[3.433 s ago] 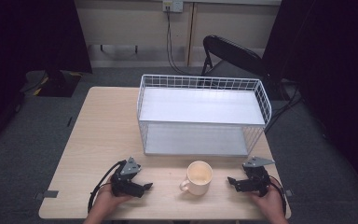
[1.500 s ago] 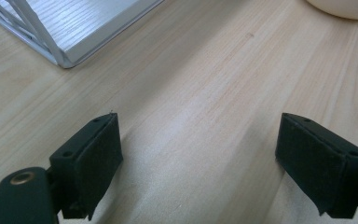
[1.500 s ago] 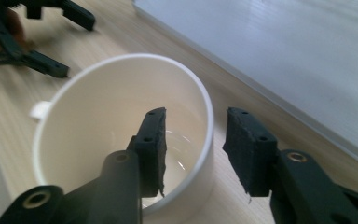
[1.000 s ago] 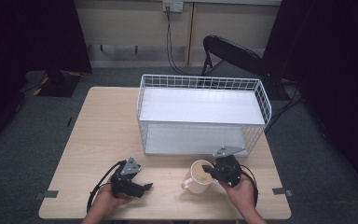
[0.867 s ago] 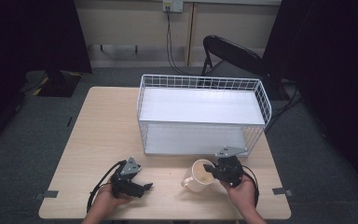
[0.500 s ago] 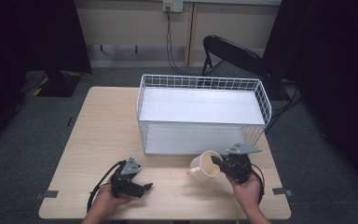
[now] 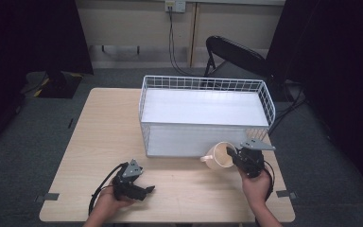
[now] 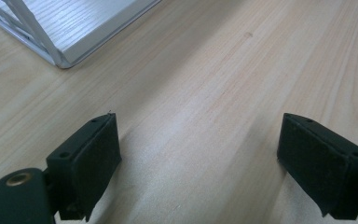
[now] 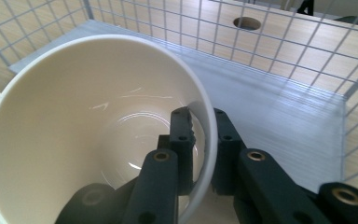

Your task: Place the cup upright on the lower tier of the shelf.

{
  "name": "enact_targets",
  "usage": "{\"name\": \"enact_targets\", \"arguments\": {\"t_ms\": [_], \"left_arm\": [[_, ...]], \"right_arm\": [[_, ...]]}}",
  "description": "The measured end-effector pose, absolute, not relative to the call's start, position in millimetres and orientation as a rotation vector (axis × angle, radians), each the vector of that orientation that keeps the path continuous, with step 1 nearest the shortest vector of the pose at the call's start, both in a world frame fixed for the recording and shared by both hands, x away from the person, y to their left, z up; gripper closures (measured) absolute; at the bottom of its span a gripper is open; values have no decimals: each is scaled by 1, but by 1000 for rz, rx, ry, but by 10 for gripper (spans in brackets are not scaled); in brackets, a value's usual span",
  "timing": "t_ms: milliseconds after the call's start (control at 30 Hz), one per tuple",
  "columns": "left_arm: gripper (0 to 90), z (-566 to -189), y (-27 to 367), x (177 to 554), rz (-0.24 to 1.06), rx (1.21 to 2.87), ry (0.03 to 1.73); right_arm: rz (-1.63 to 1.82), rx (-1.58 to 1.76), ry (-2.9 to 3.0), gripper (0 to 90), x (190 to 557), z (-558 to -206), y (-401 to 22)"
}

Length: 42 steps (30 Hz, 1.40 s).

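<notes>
The cup, a smooth, glossy cream ceramic with a rounded bowl and a small handle, hangs tilted above the table just in front of the basket. The right gripper pinches its thin wall, one black jaw inside the rim and one outside. The basket is a white wire grid, rectangular, with a pale board floor. The table is light wood with fine grain. The left gripper rests near the front edge, its blocky jaws spread wide over bare wood.
</notes>
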<state>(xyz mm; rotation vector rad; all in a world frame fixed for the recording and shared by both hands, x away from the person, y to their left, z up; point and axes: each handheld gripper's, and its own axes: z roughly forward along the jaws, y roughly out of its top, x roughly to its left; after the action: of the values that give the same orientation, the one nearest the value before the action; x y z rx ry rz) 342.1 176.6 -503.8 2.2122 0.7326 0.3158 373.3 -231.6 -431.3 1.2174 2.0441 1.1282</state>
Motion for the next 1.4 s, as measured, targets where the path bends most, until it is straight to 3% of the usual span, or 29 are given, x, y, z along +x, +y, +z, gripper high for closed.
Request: {"name": "enact_targets", "arguments": {"t_ms": [1400], "left_arm": [[126, -504, 177, 342, 316, 2213, 733]], "right_arm": [[965, 1269, 1859, 821, 402, -439, -240]]}}
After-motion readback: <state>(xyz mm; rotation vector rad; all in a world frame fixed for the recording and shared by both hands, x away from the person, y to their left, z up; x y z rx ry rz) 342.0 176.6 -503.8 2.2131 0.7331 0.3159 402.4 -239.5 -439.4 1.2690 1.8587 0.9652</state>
